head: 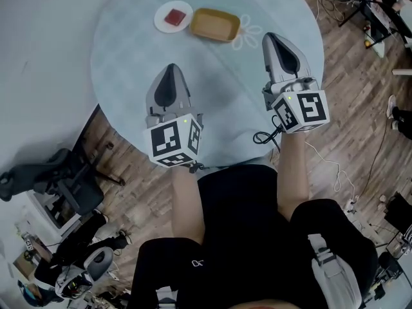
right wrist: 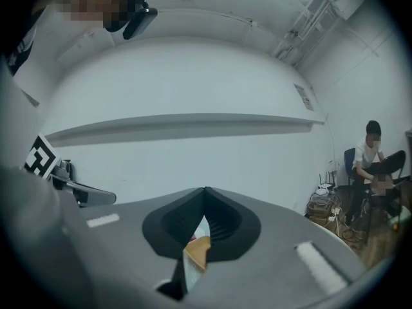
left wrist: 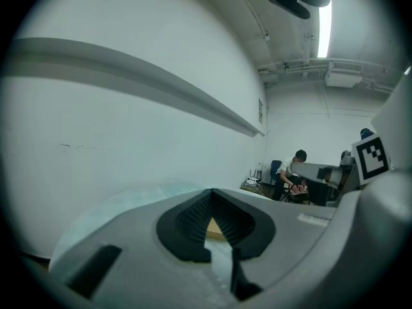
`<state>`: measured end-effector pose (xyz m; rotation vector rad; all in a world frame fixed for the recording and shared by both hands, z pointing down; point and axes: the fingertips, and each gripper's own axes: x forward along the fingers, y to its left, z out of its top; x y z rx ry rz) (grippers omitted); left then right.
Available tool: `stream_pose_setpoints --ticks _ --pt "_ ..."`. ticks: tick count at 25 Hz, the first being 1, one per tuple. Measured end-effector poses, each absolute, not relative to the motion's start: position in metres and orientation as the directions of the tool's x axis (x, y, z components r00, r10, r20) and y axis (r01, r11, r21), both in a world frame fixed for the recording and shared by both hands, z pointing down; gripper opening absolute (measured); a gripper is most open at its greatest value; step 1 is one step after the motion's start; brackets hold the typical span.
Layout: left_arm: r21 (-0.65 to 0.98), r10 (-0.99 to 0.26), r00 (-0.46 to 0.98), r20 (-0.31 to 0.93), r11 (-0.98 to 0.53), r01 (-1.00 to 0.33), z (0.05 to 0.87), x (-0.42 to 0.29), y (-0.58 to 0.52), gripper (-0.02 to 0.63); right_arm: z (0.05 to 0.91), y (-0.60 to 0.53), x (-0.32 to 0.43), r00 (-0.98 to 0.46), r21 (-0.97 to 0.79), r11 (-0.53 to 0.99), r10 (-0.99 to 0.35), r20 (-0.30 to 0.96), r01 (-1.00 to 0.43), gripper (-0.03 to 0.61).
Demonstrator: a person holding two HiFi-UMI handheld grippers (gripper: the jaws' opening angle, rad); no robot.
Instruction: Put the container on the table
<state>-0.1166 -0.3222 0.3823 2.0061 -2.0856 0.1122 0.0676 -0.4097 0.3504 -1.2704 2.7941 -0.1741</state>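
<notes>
A shallow tan container (head: 214, 24) sits on the round table (head: 129, 50), which has a pale blue cloth. It lies at the far side, beside a white plate (head: 174, 17) with a red piece on it. My left gripper (head: 170, 67) hovers over the table's near part, shut and empty. My right gripper (head: 270, 37) is further forward, just right of the container, also shut and empty. In the left gripper view the container (left wrist: 215, 230) shows through the gap under the closed tips of the left gripper (left wrist: 211, 195). The right gripper view shows the container (right wrist: 198, 250) below the right gripper (right wrist: 206, 192).
A dark office chair (head: 71, 172) stands on the wood floor left of the table. Cables (head: 335, 166) trail over the floor on the right. The person's legs in black shorts (head: 244, 237) are below. A seated person (right wrist: 368, 159) works at the back of the room.
</notes>
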Motion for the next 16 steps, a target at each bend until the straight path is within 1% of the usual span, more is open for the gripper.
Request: stream_pose_setpoints --ticks 9,16 --pt "0.127 -0.972 -0.045 0.232 0.076 -0.989 0.387 -0.125 -0.318 -0.002 0.351 -0.402 0.051 -0.691 -0.096 0.688 -0.722 -0.002 -0.719 0.009" --pt "0.131 -0.971 -0.039 0.237 0.072 -0.989 0.387 -0.119 -0.306 -0.002 0.348 -0.386 0.051 -0.704 -0.079 0.702 -0.71 0.001 -0.708 0.009"
